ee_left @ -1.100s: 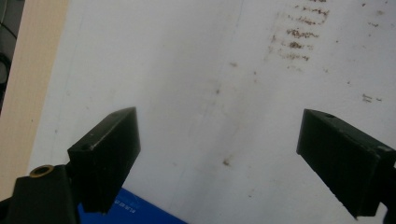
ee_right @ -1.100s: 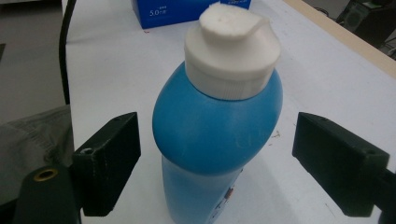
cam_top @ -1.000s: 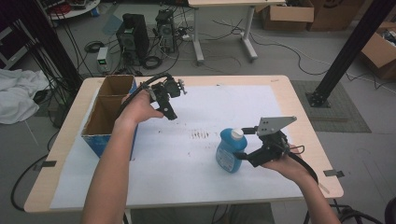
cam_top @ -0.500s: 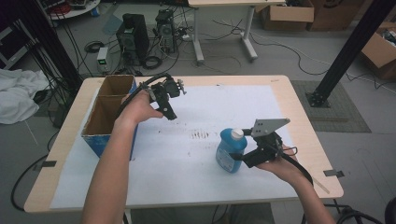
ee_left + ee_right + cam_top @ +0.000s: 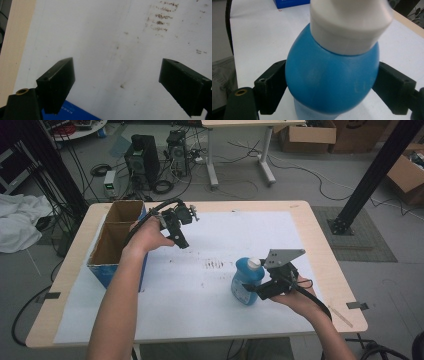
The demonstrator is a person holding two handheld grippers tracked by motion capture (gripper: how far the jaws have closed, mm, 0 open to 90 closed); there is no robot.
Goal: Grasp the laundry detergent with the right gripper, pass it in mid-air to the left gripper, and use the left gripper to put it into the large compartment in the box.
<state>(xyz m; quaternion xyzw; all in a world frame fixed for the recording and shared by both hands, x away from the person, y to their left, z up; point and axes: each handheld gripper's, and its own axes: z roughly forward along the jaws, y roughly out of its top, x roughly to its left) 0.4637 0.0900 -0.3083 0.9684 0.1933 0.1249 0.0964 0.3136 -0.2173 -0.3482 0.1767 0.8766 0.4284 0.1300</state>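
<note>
**Fingers closing in on blue bottle**

Fingers (image 5: 270,87) of the right gripper (image 5: 252,289) just drawn inward, with the blue bottle (image 5: 244,282) between them and one black pad at each flank, below the bulging shoulder. Set wide even so: hard to say whether touching, and no squeeze evident. Brought in closer than a second ago, when held just off the bottle's right side. Reads as the opening of a grasp, with the bottle bracketed but not yet secured, and no lift sensible until the pinch is complete.

Across the table (image 5: 325,270), left gripper (image 5: 182,242) held in the air beside the open cardboard box (image 5: 107,275), its fingers (image 5: 57,80) spread wide and empty, aimed down at the stained white sheet (image 5: 200,320).

Bottle standing upright on that sheet, toward the near right of the table and well apart from the box. Rounded, bulbous body in bright blue plastic, paler low down in the right gripper view. Broad white cap (image 5: 254,263) on top. Smooth, curved sides, probably slippery for flat pads. No label to be made out on the side facing the gripper.
</note>
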